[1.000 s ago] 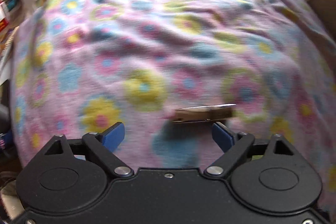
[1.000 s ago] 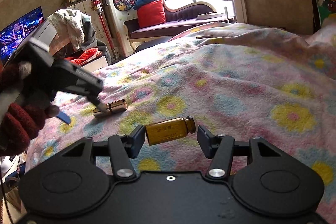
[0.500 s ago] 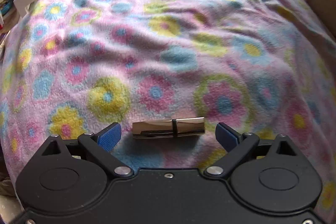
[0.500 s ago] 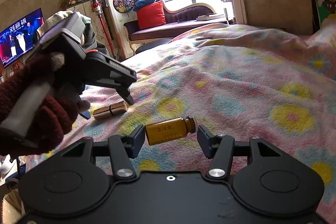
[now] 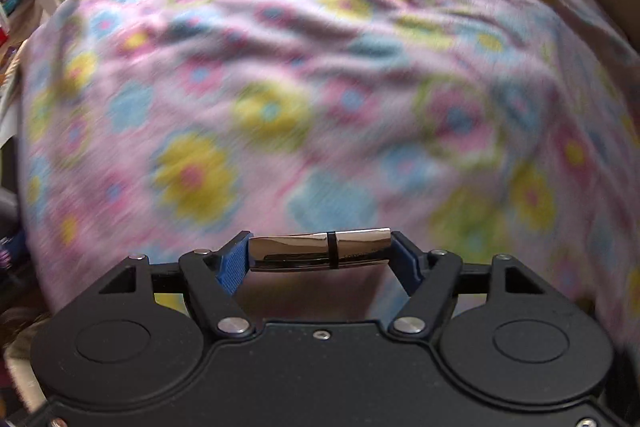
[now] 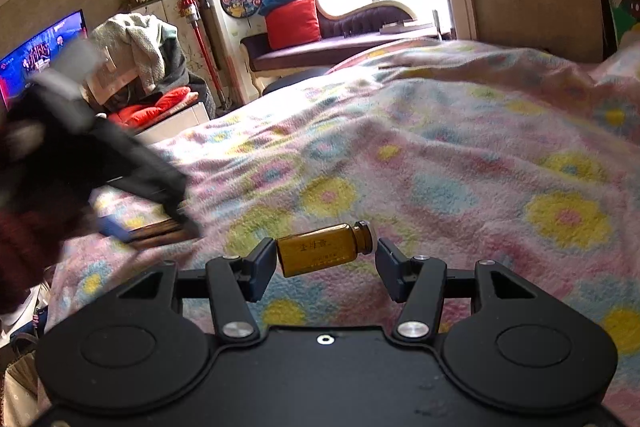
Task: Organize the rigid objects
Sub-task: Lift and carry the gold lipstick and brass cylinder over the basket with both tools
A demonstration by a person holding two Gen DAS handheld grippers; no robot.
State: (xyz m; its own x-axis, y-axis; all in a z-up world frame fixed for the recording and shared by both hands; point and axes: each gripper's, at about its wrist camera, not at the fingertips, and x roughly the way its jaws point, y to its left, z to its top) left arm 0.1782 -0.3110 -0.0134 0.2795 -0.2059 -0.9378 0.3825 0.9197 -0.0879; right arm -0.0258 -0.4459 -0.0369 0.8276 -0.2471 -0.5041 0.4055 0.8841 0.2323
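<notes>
Metal tube (image 5: 320, 249) clamped crosswise in left gripper (image 5: 320, 259); amber vial (image 6: 325, 249) between parted right gripper (image 6: 326, 263) fingers

**Layout on the bed**

A metal tube (image 5: 320, 250) is being held crosswise between the fingers of the left gripper (image 5: 321, 255), above the blanket (image 5: 320, 67). In the right wrist view, a small bottle (image 6: 325, 248) is lying on its side on the blanket, between the spread fingers of the right gripper (image 6: 326, 261), its neck pointing right and its base just beside the left finger. The left gripper is being seen to the left of the bottle, blurred. A sofa (image 6: 332, 43) is standing behind the bed, with a television (image 6: 40, 47) at far left.
</notes>
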